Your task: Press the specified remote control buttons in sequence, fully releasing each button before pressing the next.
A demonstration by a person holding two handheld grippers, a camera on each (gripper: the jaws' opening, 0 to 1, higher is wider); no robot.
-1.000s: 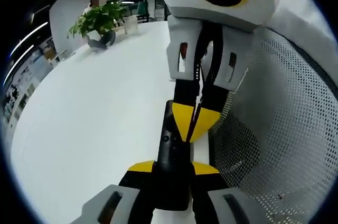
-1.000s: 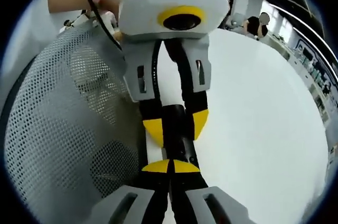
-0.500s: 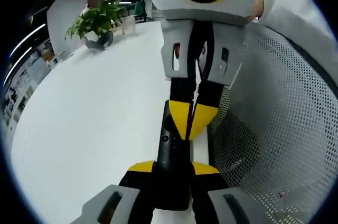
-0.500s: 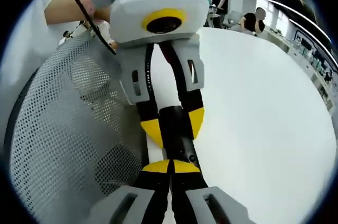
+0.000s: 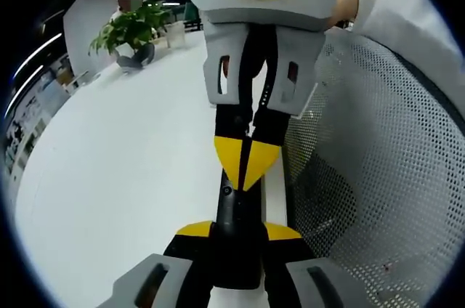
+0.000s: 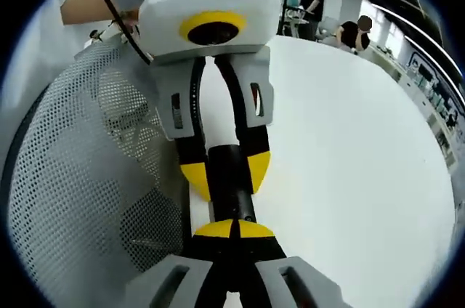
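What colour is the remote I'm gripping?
Black; the remote control shows best in the right gripper view, clamped between the left gripper's yellow tips.

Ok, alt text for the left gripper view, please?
A black remote is clamped in the left tool, while the right tool, shut, touches its top with yellow tips. White table left, mesh chair back right, potted plant far off.

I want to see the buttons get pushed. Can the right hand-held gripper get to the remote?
Probably yes. The right hand-held gripper, jaws shut, already has its yellow tips on the remote, which the left hand-held gripper clamps. Nothing lies between them.
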